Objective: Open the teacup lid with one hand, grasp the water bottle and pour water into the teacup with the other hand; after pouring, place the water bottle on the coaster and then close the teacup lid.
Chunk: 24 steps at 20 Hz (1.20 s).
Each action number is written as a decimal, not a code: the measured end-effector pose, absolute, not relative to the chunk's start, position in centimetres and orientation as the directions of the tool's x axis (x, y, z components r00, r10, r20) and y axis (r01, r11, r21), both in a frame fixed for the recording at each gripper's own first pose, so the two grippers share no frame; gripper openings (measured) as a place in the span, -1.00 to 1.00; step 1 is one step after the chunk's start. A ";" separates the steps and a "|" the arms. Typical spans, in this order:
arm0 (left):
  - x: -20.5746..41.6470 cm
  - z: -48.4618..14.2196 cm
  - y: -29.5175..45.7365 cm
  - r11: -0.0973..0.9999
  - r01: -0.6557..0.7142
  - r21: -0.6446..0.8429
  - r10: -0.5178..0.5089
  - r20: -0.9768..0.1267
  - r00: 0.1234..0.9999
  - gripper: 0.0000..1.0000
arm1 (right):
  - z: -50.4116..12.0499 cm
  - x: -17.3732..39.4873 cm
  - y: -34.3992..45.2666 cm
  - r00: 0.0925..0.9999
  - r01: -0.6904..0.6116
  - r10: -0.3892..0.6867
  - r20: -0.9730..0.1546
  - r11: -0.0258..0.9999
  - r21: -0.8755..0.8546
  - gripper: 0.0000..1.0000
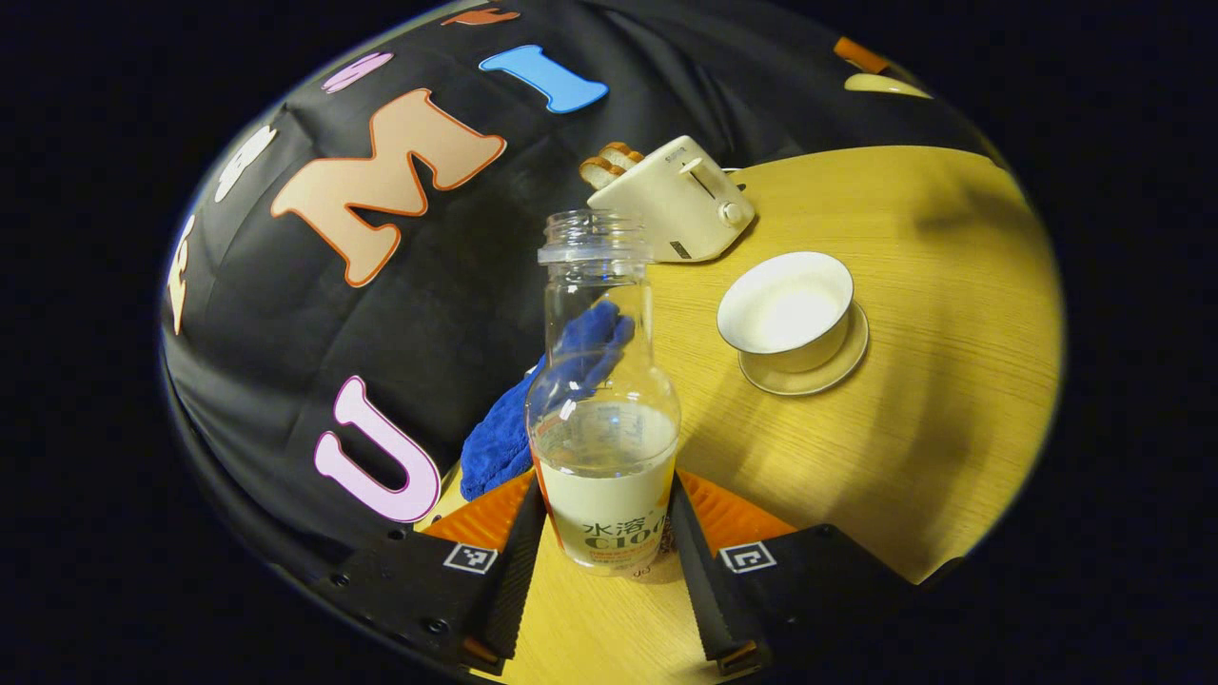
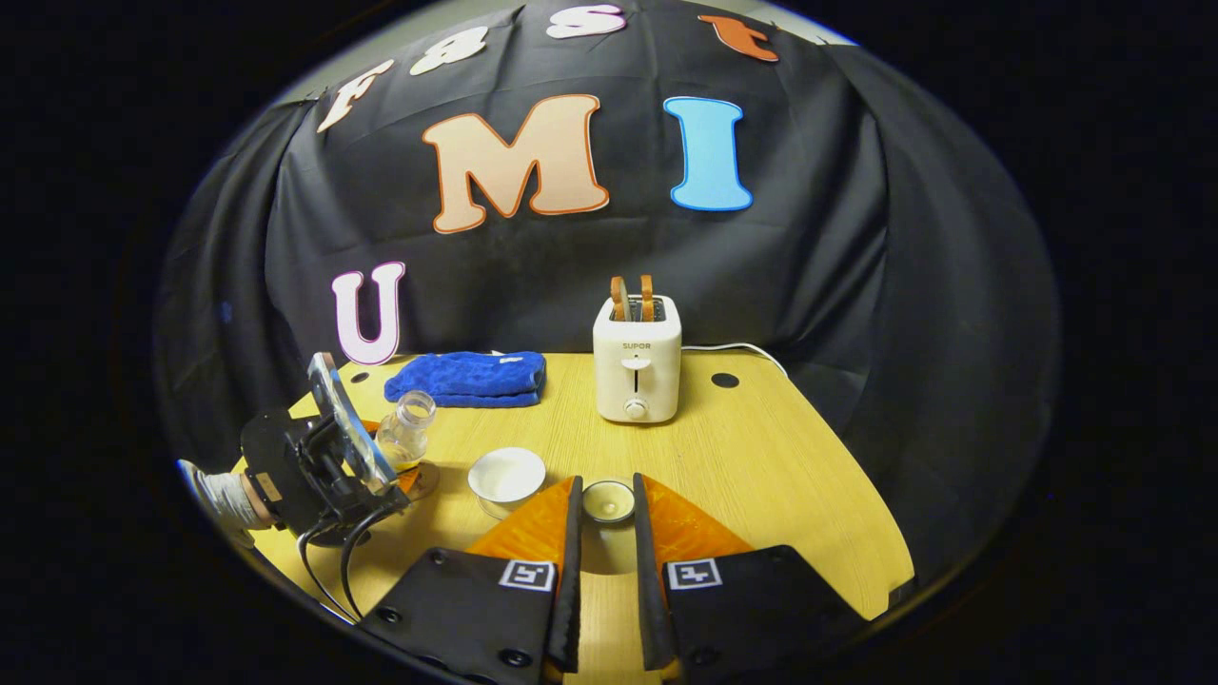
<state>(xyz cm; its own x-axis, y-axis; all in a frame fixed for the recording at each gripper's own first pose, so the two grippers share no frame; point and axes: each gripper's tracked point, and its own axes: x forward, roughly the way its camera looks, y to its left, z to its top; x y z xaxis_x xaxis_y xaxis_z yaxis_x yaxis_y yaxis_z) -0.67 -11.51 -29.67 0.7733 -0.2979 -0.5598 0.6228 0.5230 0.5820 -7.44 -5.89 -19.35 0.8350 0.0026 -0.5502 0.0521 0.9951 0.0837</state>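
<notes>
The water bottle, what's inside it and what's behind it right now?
The water bottle, uncapped, holds clear water filling roughly its lower part; its label hides the bottom. Through the glassy neck a blue cloth shows behind; the bottle covers part of it.

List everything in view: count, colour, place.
water bottle: one, clear, uncapped, part full, between the left gripper's fingers
teacup: one, white, open, on its saucer
saucer: one, pale, under the teacup
teacup lid: one, white, between the right gripper's fingers
toaster: one, cream, at the table's back
bread slices: two, brown, in the toaster
towel: one, blue, folded, left of the toaster
table: one, wooden
left gripper: black and orange
right gripper: black and orange
</notes>
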 end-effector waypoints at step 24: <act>0.9 -30.3 -12.0 0.094 0.671 0.736 -0.174 -0.651 0.739 0.39 | -20.5 -8.7 -7.5 0.844 0.058 0.014 -0.535 0.991 0.118 -0.43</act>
